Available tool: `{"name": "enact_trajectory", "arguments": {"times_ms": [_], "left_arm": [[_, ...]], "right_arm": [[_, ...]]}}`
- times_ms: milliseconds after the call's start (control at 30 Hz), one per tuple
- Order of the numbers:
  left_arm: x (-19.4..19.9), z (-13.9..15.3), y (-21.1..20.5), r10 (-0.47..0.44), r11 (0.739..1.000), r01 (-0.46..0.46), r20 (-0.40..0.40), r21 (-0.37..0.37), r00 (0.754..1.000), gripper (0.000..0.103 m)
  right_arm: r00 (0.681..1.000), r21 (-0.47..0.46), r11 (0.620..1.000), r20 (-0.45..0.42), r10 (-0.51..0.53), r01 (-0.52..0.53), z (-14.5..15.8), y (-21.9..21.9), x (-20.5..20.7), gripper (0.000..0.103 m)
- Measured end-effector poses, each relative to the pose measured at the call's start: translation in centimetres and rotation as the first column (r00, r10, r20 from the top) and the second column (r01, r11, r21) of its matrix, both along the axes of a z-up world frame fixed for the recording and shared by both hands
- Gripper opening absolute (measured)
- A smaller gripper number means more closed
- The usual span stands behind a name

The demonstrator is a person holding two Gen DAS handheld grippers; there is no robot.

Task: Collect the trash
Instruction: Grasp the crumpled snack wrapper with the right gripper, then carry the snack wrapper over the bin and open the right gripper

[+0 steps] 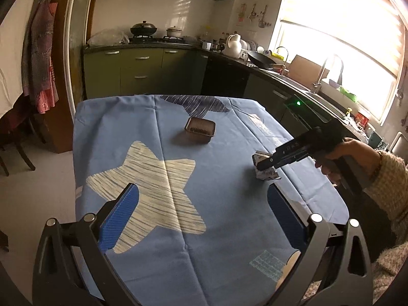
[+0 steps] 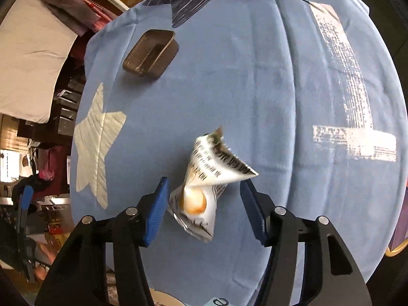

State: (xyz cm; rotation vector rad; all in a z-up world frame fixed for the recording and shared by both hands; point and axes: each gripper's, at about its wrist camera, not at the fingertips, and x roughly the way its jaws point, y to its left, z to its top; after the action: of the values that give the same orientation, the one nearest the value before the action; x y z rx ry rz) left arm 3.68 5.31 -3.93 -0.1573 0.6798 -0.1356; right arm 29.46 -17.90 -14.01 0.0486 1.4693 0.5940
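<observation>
You can read very little here. The crumpled wrapper lying on the worktop's blue cloth carries rows of dark printed characters — too blurred and creased to make out. In the left wrist view, the right tool has a few pale letters along its black arm, not legible. At the near edge of the right wrist view, a white label shows a single lowercase "e".

Blue star-printed tablecloth, brown tray, white black-lettered wrapper
</observation>
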Motion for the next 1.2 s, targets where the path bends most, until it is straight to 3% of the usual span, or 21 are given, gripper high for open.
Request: {"name": "enact_trajectory", "arguments": {"times_ms": [167, 267, 533, 667, 833, 1033, 1200], "left_arm": [[-0.4, -0.5, 0.9, 0.018, 1.0, -0.018, -0.007, -0.017, 1.0, 0.096], [-0.5, -0.6, 1.3, 0.026, 0.999, -0.026, -0.008, -0.024, 1.0, 0.096], [-0.5, -0.2, 0.4, 0.007, 1.0, -0.008, -0.002, -0.01, 1.0, 0.096], [-0.1, -0.3, -0.5, -0.015, 1.0, 0.015, -0.008, -0.005, 1.0, 0.096], [0.9, -0.2, -2.0, -0.039, 0.999, 0.039, -0.017, -0.009, 0.999, 0.096], [2.3, -0.3, -5.2, -0.086, 0.996, 0.087, -0.042, 0.015, 0.995, 0.096], [3.3, -0.2, -7.4, -0.118, 0.992, 0.121, -0.056, 0.042, 0.991, 0.096]], "right_arm": [[1.0, -0.029, 0.999, 0.011, 0.019, -0.019, -0.1, 0.8, 0.4, 0.03], [0.997, -0.061, 0.997, 0.056, 0.051, -0.047, 0.4, 1.1, 0.0, 0.021], [0.986, 0.011, 0.999, 0.158, 0.049, -0.051, 4.8, -2.3, -2.4, 0.02], [0.969, 0.042, 0.996, 0.232, -0.082, 0.075, 8.3, -9.6, -2.6, 0.02], [0.908, 0.004, 0.957, 0.316, -0.276, 0.29, 10.4, -20.5, -2.1, 0.021], [0.84, -0.084, 0.876, 0.339, -0.423, 0.475, 7.7, -31.2, -0.1, 0.021], [0.832, -0.124, 0.848, 0.31, -0.46, 0.516, 4.0, -35.0, 1.0, 0.024]]}}
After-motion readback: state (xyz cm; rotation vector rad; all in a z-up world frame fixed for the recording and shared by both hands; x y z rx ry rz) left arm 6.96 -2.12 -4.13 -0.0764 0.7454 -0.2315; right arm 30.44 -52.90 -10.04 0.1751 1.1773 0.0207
